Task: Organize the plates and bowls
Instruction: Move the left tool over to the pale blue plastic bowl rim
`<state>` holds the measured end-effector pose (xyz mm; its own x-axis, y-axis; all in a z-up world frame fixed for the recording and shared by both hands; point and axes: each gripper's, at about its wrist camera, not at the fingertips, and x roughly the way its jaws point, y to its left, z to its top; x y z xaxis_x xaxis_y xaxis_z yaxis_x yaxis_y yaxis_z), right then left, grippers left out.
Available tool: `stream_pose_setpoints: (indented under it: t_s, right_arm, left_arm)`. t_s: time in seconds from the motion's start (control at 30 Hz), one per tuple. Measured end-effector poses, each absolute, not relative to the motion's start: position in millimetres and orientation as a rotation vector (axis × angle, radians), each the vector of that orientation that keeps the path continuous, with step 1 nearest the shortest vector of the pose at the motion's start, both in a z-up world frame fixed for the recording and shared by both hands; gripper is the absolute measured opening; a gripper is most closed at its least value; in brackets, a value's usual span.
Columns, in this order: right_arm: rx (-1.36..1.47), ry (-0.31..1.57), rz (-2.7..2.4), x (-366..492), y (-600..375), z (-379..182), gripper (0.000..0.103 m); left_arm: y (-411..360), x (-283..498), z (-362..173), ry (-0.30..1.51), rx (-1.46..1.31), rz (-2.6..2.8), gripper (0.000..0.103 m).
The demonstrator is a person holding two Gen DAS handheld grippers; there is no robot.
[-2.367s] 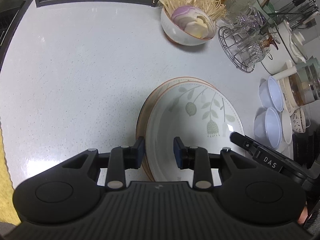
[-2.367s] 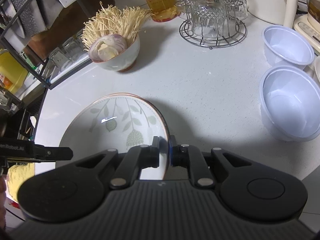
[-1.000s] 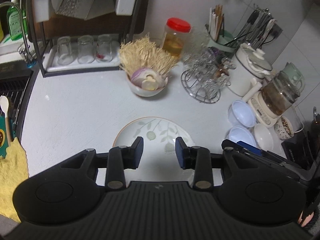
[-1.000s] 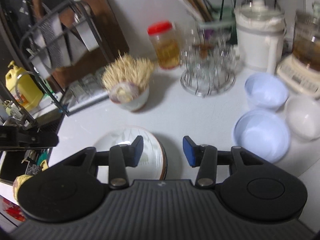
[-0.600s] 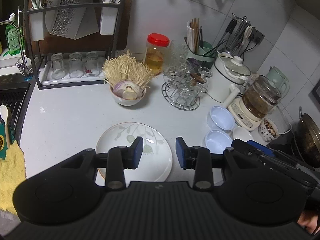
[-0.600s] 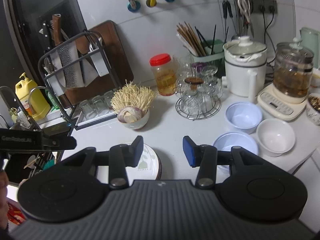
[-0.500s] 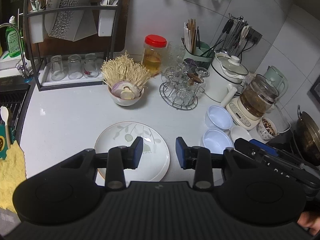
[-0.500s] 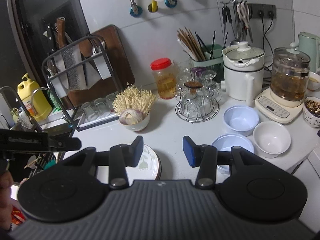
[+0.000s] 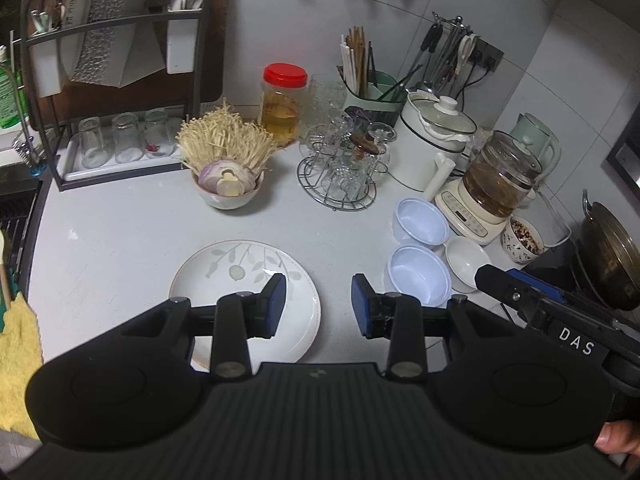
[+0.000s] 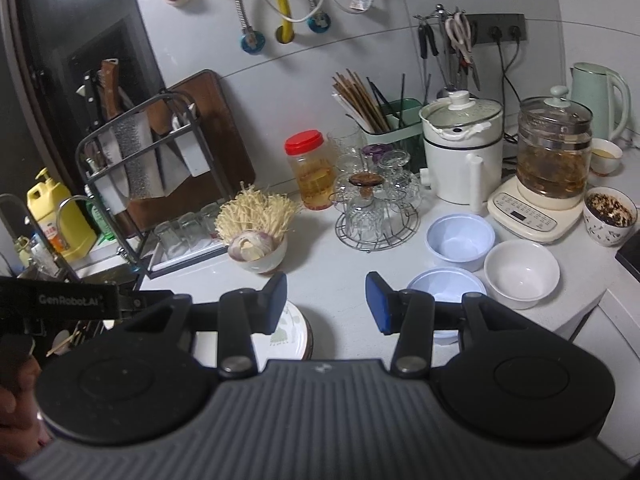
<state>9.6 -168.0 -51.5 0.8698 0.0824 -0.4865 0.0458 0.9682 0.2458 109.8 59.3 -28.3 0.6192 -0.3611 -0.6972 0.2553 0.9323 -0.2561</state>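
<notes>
Both tools hang above the white speckled counter (image 9: 120,248) with nothing between their fingers: the left gripper (image 9: 319,306) has its jaws spread, and the right gripper (image 10: 326,303) is likewise wide apart; below them the leaf-patterned plates (image 9: 244,280) lie stacked near the counter's front edge. To the right, apart from the stack, two pale blue bowls (image 9: 418,274) and a white bowl (image 9: 468,258) cluster together beside a tea brewer (image 9: 492,184); farther back sit a mushroom bowl (image 9: 228,184), a wire glass stand (image 9: 340,176) and a red-lidded jar (image 9: 282,104). At the grey tiled wall (image 10: 360,60) stand a dark rack (image 9: 112,92), a chopstick holder (image 10: 384,120) and a white pot (image 10: 460,148).
</notes>
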Motion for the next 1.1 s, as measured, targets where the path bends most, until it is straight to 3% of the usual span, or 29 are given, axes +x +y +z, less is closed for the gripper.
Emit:
stream_pose_setpoints:
  t_s: [1.1]
  right_arm:
    - [0.382,0.566,-0.366,26.1,-192.7,-66.3,0.047]
  left_arm:
    - [-10.1,221.7,-83.8,0.957,-0.061,-0.741,0.049]
